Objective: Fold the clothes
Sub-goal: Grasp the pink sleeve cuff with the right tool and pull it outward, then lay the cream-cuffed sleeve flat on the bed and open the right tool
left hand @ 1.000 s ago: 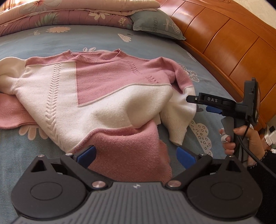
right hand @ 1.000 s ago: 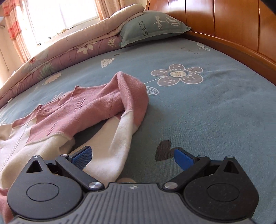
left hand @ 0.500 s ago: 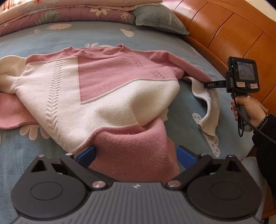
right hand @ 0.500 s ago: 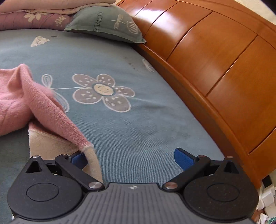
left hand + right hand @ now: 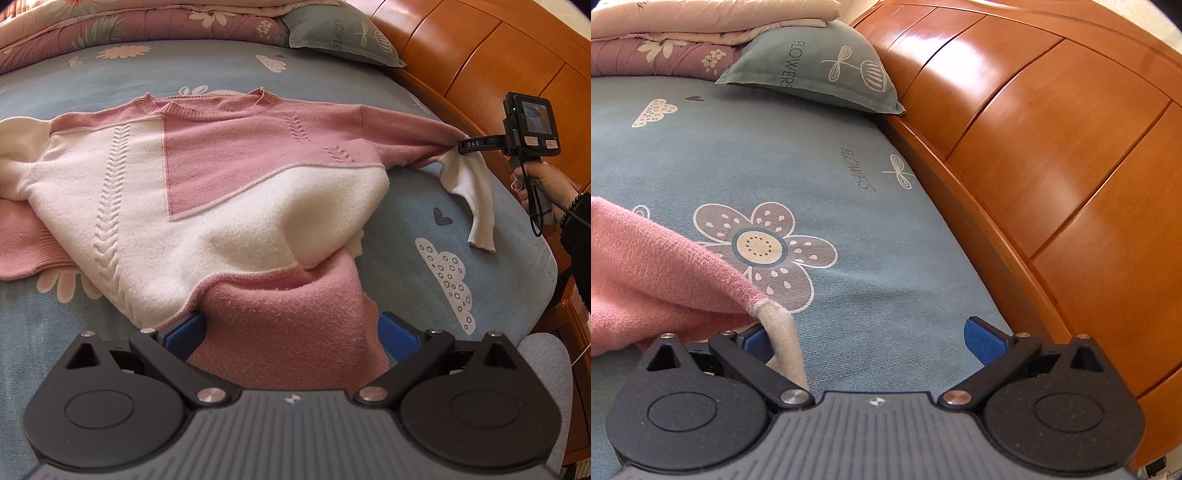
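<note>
A pink and white knitted sweater [image 5: 221, 192] lies front up on the blue bed sheet [image 5: 406, 229]. Its pink hem [image 5: 288, 317] bunches between the spread fingers of my left gripper [image 5: 291, 332], which is open. The right sleeve [image 5: 413, 136] is stretched out sideways, and its white cuff [image 5: 476, 206] hangs down from my right gripper [image 5: 466, 144]. In the right wrist view the sleeve [image 5: 665, 266] drapes over the left finger of my right gripper [image 5: 868, 339], whose fingers stand wide apart, open. The left sleeve [image 5: 18, 243] lies folded under the body at the far left.
A wooden headboard [image 5: 1052, 155] curves along the right side of the bed. A grey-green pillow [image 5: 820, 70] and folded floral quilts [image 5: 147, 22] lie at the far end. A person's hand [image 5: 535, 181] with a dark sleeve holds the right gripper's handle.
My right gripper has moved right toward the headboard, drawing the sleeve out straight from the body. My left gripper has edged forward onto the pink hem.
</note>
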The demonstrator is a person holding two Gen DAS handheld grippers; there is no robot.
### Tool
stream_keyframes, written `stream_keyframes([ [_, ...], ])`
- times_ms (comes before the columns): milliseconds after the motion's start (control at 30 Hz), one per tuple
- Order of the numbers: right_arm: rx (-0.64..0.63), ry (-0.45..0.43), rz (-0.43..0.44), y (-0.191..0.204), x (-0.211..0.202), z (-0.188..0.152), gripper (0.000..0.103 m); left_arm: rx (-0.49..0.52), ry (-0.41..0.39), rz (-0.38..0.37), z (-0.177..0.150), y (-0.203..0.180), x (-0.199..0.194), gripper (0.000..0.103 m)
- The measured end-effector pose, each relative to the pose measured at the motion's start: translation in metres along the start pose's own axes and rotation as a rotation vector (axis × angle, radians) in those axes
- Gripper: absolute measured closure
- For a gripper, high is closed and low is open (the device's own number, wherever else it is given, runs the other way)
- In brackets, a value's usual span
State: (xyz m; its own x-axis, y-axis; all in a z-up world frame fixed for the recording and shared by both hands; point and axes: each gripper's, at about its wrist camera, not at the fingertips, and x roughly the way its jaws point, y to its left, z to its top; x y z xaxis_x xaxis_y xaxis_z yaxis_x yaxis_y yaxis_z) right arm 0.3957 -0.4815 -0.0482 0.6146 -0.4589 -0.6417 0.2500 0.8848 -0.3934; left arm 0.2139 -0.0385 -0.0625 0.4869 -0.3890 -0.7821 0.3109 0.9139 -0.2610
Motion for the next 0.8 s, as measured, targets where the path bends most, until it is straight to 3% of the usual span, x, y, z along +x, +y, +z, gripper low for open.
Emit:
stream_keyframes([
  [233,0.189,0.138,0.24,-0.033,0.044,0.015,0.0,0.011,0.007,0.001,0.005,-0.007,0.003,0.004],
  [433,0.223,0.126,0.342,-0.048,0.027,0.006,0.0,0.024,0.003,0.002,0.008,-0.012,0.003,0.004],
  [567,0.121,0.058,0.382,-0.04,-0.012,-0.008,0.0,0.041,0.0,0.006,0.008,-0.016,0.001,0.004],
  [700,-0.069,0.021,0.437,-0.004,-0.046,-0.031,0.0,0.049,0.002,0.011,0.008,-0.019,0.001,0.004],
  [800,-0.26,0.014,0.278,0.036,-0.045,-0.05,0.0,0.06,0.005,0.019,0.008,-0.022,0.0,0.004],
])
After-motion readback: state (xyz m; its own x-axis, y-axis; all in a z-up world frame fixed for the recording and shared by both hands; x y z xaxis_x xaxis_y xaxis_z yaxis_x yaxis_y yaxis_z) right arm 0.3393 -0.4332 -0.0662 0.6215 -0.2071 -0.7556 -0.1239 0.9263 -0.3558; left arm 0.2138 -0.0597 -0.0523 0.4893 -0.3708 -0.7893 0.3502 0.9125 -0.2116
